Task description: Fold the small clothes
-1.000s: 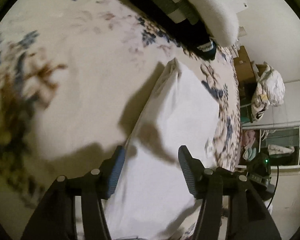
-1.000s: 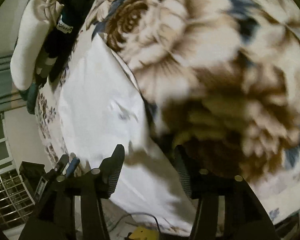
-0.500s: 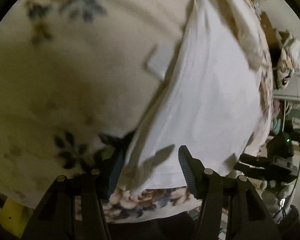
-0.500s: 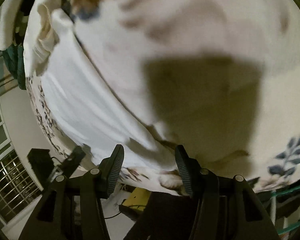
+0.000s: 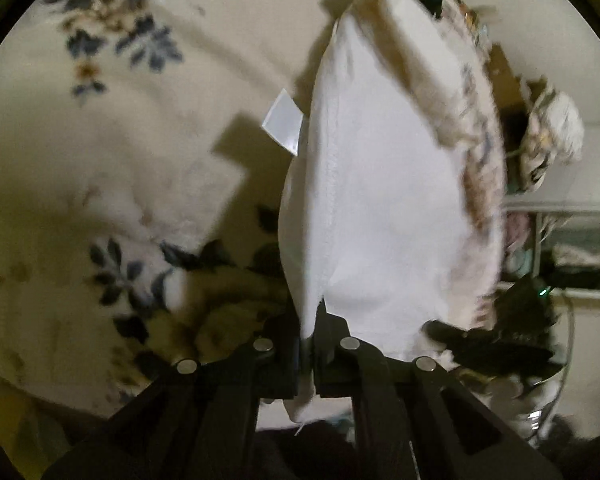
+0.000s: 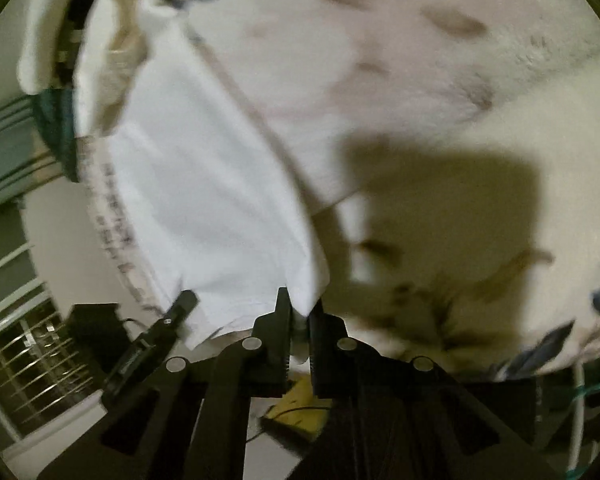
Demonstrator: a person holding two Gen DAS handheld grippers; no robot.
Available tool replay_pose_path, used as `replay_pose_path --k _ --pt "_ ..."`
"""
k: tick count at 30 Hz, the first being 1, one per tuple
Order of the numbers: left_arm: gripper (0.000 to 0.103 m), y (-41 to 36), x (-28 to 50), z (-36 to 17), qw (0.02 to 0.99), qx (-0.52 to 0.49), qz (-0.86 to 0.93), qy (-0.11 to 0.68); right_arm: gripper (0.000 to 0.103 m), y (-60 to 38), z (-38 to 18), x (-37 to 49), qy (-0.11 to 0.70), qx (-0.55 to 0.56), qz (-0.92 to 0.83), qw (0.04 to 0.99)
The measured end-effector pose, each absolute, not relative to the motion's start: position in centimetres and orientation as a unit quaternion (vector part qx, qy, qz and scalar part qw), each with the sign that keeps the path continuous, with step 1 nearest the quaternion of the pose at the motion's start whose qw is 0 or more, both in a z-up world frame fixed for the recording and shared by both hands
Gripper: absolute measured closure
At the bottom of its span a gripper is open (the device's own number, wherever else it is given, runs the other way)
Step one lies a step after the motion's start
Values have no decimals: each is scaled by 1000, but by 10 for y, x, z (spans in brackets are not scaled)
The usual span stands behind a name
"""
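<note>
A small white garment (image 5: 372, 200) lies along the edge of a floral bedspread (image 5: 100, 160), a white label (image 5: 282, 122) sticking out from its left side. My left gripper (image 5: 308, 320) is closing on the garment's near corner, and the cloth is pinched between its pads. In the right wrist view the same white garment (image 6: 204, 184) stretches away to the upper left. My right gripper (image 6: 300, 312) is closing on its other near corner, with the fabric pressed between the jaws. A dark gripper body (image 6: 156, 336) shows at the garment's far hem.
A cream fleece piece (image 5: 420, 60) lies at the garment's far end. The bed edge runs close beside the garment. Beyond it stand shelves with clothes (image 5: 572, 248) and a tied bundle (image 5: 552, 132). A yellow object (image 6: 300, 404) lies on the floor below, by a barred window (image 6: 32, 360).
Both grippers slid back along the garment to its near hem at the bed edge. Their jaws stood open half a second ago and are now closed on the white cloth.
</note>
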State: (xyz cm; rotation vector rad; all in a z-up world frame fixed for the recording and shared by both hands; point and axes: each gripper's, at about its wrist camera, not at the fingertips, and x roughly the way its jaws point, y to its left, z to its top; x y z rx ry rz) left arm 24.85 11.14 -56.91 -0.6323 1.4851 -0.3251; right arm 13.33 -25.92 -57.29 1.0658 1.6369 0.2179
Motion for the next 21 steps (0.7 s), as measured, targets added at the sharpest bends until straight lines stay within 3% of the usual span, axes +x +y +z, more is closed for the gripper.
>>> replay_pose_path --k 4,10,17,19,20,21 --pt "100 120 268 -528 683 -342 -159 625 96 -260 -522 154 662 467 124 572" --pt "100 116 357 -479 711 -387 -189 556 96 -275 -460 224 606 479 147 618" --pt "98 94 492 -479 753 -363 -199 512 96 -299 -443 383 557 474 117 672" --pt "89 95 525 -491 753 -356 -190 521 95 -306 -449 425 550 481 109 674" --pt "77 95 541 -498 749 -363 -185 523 93 -308 -453 441 545 487 97 676" --pt "57 98 554 -504 743 -374 -184 524 92 -314 -458 454 541 492 92 676"
